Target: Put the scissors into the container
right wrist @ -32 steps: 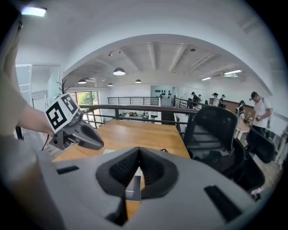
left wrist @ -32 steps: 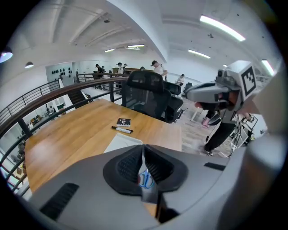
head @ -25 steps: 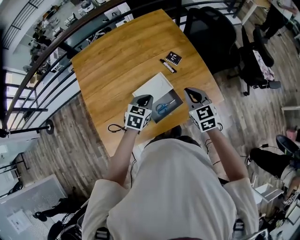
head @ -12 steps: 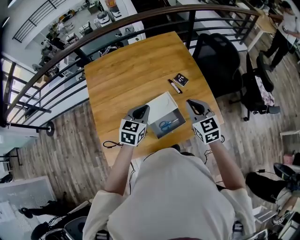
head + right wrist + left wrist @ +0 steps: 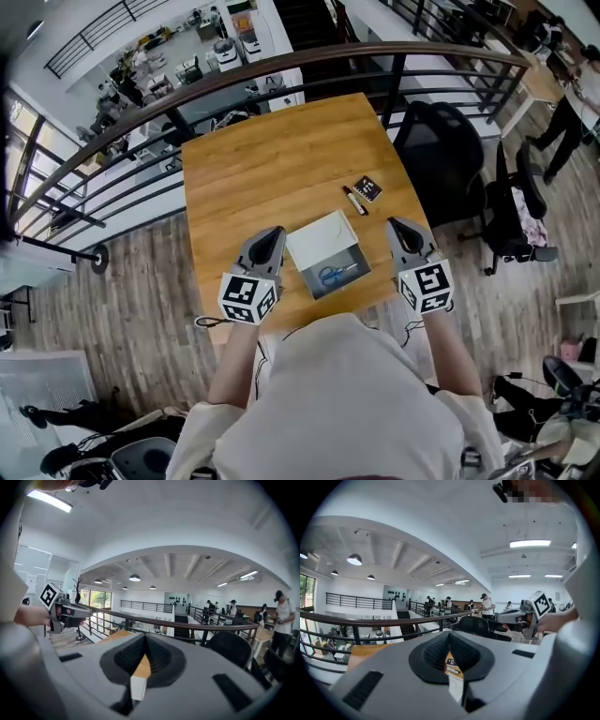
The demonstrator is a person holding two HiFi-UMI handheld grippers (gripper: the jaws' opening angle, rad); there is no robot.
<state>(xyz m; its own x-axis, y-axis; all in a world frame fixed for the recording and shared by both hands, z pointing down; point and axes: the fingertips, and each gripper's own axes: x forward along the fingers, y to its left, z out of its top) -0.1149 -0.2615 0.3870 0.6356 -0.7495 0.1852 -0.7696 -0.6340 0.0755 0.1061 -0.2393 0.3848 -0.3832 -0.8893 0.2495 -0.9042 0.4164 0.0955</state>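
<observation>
Scissors [image 5: 334, 275] lie inside the container [image 5: 314, 284] on the tabletop [image 5: 262, 159], long axis roughly left-right, between the 2 claws. Left claw [image 5: 270, 238] and right claw [image 5: 401, 230] flank it about equally near, both with jaws together and empty.

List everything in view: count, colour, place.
table: 1, light wood, centre, in front of the railing
container: 1, white, grey inside, open, near edge of the table
scissors: 1, blue handles, lying inside the container
marker pen: 1, dark, on the table beyond the container
card: 1, black with white print, beside the marker pen
office chair: 1, black, right of the table
railing: 1, dark, behind the table
left tongs: 1, grey, shut, empty, left of the container
right tongs: 1, grey, shut, empty, right of the container
</observation>
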